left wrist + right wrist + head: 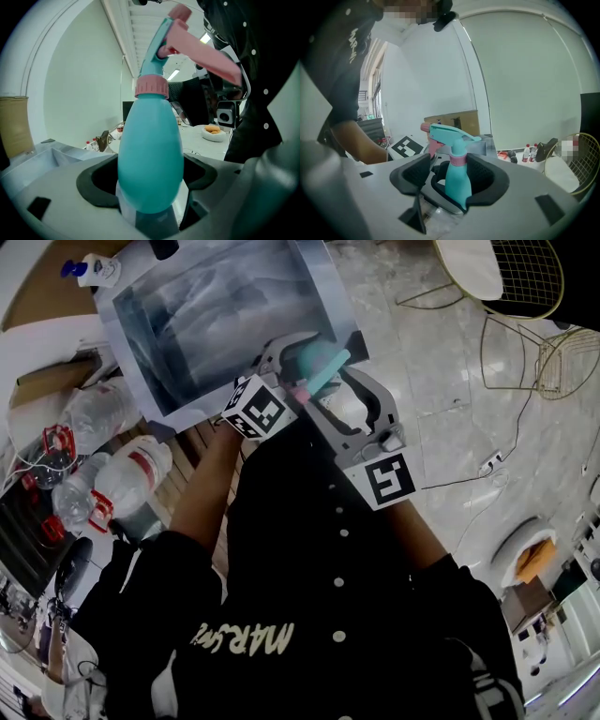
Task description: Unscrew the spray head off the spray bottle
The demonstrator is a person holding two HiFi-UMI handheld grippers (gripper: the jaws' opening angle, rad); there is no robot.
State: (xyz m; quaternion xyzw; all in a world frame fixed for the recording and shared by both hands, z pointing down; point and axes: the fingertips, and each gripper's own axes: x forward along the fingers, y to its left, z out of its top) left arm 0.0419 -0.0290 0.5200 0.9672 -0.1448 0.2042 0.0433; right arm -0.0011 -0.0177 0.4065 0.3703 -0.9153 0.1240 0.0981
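from above we barely catch the spray bottle (316, 369), only a teal sliver wedged between the two grippers. its base is hidden down inside the left gripper (150, 180), whose black pads (101, 185) pinch the smooth, egg-shaped teal belly. the right gripper (451, 178) stands spread, its dotted dark pads flanking the ridged pink collar (458, 159) beneath the angular spray head (450, 132), with a gap showing on one side.

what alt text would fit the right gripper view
A teal spray bottle with a pink collar and teal-and-pink spray head sits between the right gripper's open jaws, whose pads flank its neck without clamping it. The left gripper grips the bottle's base just behind, with a person's forearm at left and a pale wall beyond.
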